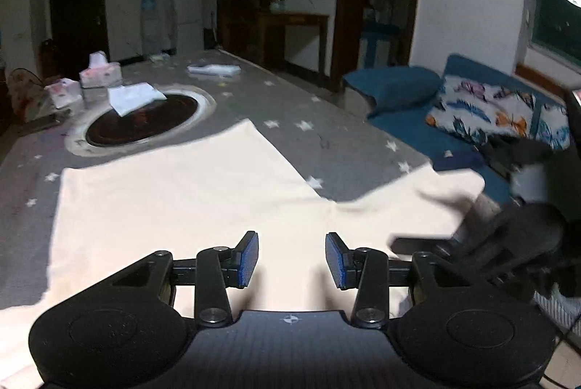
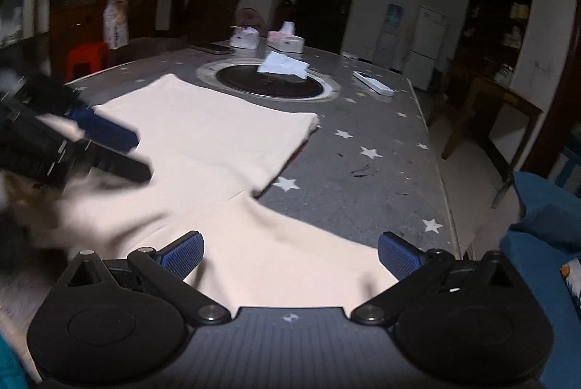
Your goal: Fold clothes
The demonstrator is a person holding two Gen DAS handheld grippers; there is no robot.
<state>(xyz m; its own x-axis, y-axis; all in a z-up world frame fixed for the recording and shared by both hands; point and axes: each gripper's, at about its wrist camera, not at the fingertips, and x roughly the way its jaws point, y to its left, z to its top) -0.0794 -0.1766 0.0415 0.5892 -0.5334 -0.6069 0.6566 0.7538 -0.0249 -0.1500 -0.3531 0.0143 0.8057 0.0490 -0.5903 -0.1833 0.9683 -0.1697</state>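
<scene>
A cream garment [image 1: 174,193] lies flat on the grey star-patterned table [image 1: 326,120], with one sleeve [image 1: 410,203] reaching right toward the table edge. My left gripper [image 1: 292,260] is open just above the garment's near part, with nothing between its blue pads. My right gripper [image 2: 290,256] is open wide over the sleeve [image 2: 290,243], with nothing in it. The garment's body [image 2: 203,131] lies beyond it. The right gripper shows blurred at the right of the left wrist view [image 1: 435,243]. The left gripper shows blurred at the left of the right wrist view [image 2: 120,153].
A round dark inset plate [image 1: 141,120] sits mid-table with white paper [image 1: 134,96] on it. Tissue boxes [image 1: 100,73] stand behind it and a flat white box [image 1: 214,69] lies farther back. A blue sofa [image 1: 410,120] with a patterned pillow [image 1: 494,109] runs along the table's right edge.
</scene>
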